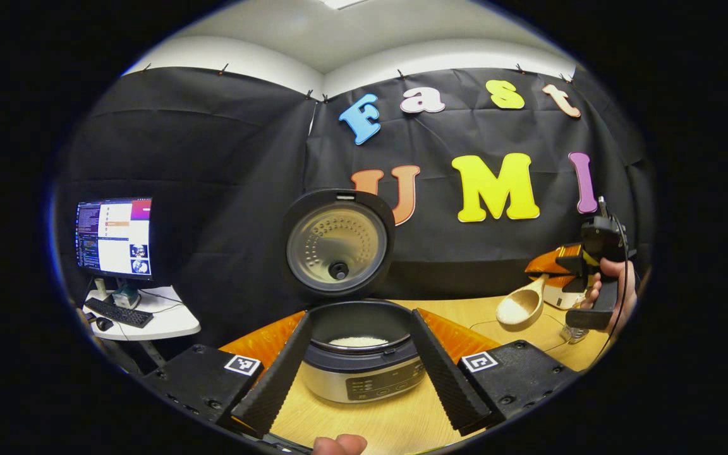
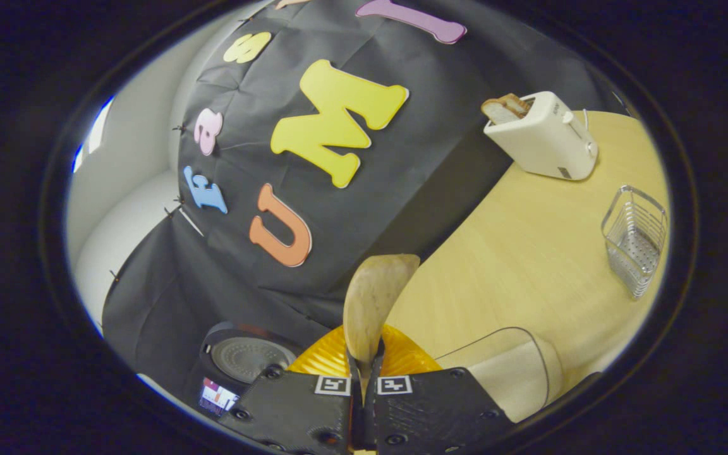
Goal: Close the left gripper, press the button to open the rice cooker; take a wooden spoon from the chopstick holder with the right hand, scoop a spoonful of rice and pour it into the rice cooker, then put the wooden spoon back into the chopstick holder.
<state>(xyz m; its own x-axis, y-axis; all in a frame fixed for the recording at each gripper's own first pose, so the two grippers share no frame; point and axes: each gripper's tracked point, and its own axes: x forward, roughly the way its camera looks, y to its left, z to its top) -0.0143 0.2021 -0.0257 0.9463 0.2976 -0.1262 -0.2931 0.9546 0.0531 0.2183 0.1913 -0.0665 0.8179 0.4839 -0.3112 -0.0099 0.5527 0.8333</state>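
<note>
The rice cooker point(image 1: 364, 379) stands open in front of me, its lid point(image 1: 337, 243) upright and a little white rice in the pot point(image 1: 359, 342). My left gripper point(image 1: 361, 319) is open, one finger on each side of the cooker, touching nothing. Off to the right, a hand holds my right gripper point(image 1: 582, 278) above the table. It is shut on the handle of the wooden spoon point(image 1: 521, 306), whose bowl carries rice. In the right gripper view the gripper point(image 2: 364, 363) pinches the spoon point(image 2: 373, 297), seen from its back. The cooker lid point(image 2: 247, 357) lies lower left.
A white toaster point(image 2: 544, 136) with bread stands at the back of the wooden table point(image 2: 528, 253). A metal mesh holder point(image 2: 634, 237) sits near the table edge. A clear container of rice point(image 2: 509, 373) is close below the right gripper. A monitor point(image 1: 114, 237) and keyboard stand far left.
</note>
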